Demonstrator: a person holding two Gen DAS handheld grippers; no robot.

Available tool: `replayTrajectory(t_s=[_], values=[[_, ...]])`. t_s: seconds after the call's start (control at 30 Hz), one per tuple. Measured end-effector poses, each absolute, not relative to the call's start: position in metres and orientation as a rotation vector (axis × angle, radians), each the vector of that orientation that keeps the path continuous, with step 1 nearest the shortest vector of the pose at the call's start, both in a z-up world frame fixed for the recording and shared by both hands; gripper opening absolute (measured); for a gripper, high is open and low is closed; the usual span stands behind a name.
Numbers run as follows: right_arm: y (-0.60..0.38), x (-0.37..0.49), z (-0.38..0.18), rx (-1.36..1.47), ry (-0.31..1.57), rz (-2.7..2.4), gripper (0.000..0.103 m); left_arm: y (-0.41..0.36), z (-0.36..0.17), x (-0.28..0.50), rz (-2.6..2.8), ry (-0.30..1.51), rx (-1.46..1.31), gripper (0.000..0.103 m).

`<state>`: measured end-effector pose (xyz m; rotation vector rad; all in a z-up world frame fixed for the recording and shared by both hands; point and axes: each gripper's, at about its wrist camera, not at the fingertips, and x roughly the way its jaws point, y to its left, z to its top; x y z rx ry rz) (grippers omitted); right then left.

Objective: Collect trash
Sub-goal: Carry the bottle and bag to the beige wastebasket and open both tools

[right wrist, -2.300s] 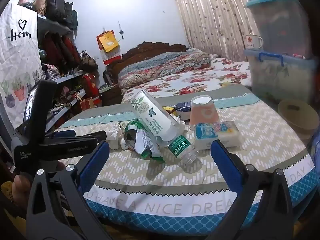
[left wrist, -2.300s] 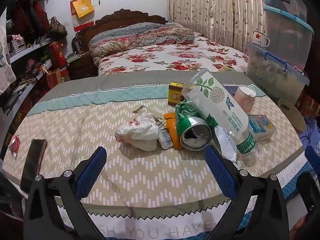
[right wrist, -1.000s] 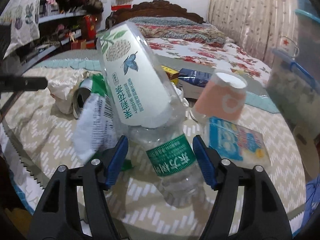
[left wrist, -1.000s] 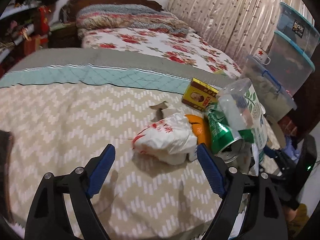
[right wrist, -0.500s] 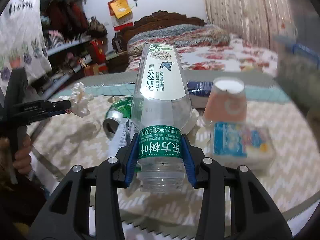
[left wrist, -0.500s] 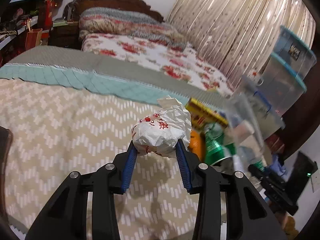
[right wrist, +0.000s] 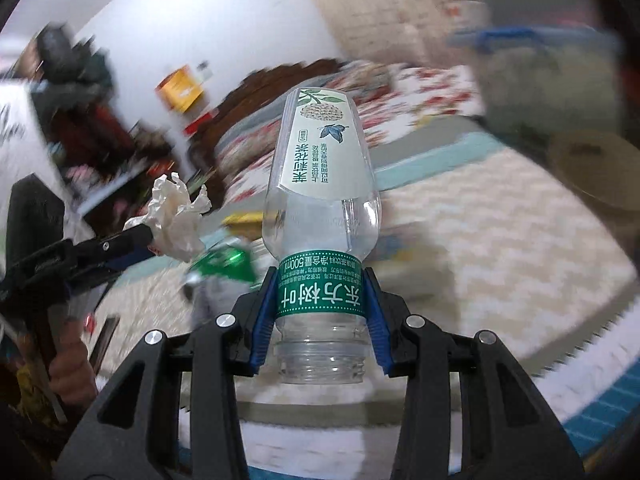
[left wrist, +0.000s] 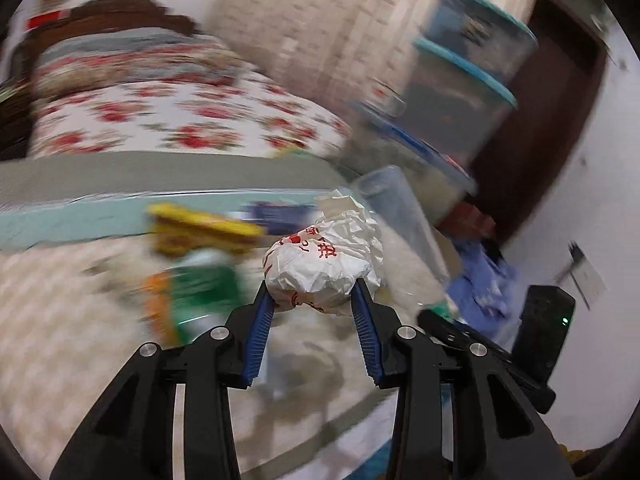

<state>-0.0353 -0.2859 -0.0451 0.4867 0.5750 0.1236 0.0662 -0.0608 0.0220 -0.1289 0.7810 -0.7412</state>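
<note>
- Left gripper (left wrist: 313, 307): clamped on a crumpled white paper bag (left wrist: 322, 266), lifted clear of the patterned bedspread (left wrist: 60, 320).
- Green can (right wrist: 224, 261) and yellow box (left wrist: 200, 228): on the bedspread to the left, not yet collected.
- Right gripper (right wrist: 320, 316): closed on a clear plastic bottle (right wrist: 320, 216) at its green label, mouth nearest.
- Step in hand: carrying both pieces away; next, a bin, none visible.

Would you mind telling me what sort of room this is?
Most likely a bedroom: a bed with a floral bedspread and carved wooden headboard, a long curtain and stacked plastic storage boxes.
</note>
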Motion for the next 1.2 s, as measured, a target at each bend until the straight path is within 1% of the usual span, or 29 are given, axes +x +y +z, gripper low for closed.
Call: replayTrajectory(t_s=[0.3,0.37,0.57,0.67,0.7,0.73,0.77,0.8,0.9,1.0,1.07,1.2], values=[[-0.425,-0.084,-0.076,0.798,0.517,-0.219,0.043,-0.283,0.015,0.105,-0.983,0.877,0.077,0.038],[-0.451,-0.084,-0.084,0.867,0.516,-0.263,0.043,-0.338,0.005,0.117,-1.01,0.909,0.111,0.038],[-0.504,-0.069,-0.103,0.996,0.514,-0.309,0.043,-0.449,-0.034,0.153,-1.026,1.047,0.165,0.039],[-0.521,-0.066,-0.108,1.014,0.507,-0.336,0.045,-0.473,-0.053,0.166,-0.985,1.075,0.175,0.047],[-0.524,-0.064,-0.109,1.023,0.509,-0.339,0.047,-0.479,-0.057,0.169,-0.974,1.08,0.176,0.053],[-0.527,-0.061,-0.111,1.03,0.51,-0.343,0.052,-0.486,-0.063,0.174,-0.957,1.091,0.177,0.061],[-0.53,-0.059,-0.112,1.024,0.507,-0.35,0.062,-0.491,-0.067,0.178,-0.943,1.1,0.174,0.065],[-0.532,-0.058,-0.112,1.01,0.501,-0.365,0.064,-0.491,-0.068,0.179,-0.935,1.104,0.171,0.069],[-0.532,-0.054,-0.111,0.978,0.481,-0.372,0.064,-0.483,-0.067,0.179,-0.939,1.114,0.137,0.07],[-0.525,-0.054,-0.107,0.936,0.467,-0.388,0.064,-0.462,-0.054,0.169,-0.96,1.096,0.109,0.07],[-0.517,-0.056,-0.104,0.917,0.459,-0.394,0.064,-0.435,-0.04,0.157,-0.989,1.068,0.064,0.07],[-0.493,-0.061,-0.098,0.879,0.454,-0.383,0.064,-0.374,-0.022,0.121,-1.033,1.015,0.061,0.07]])
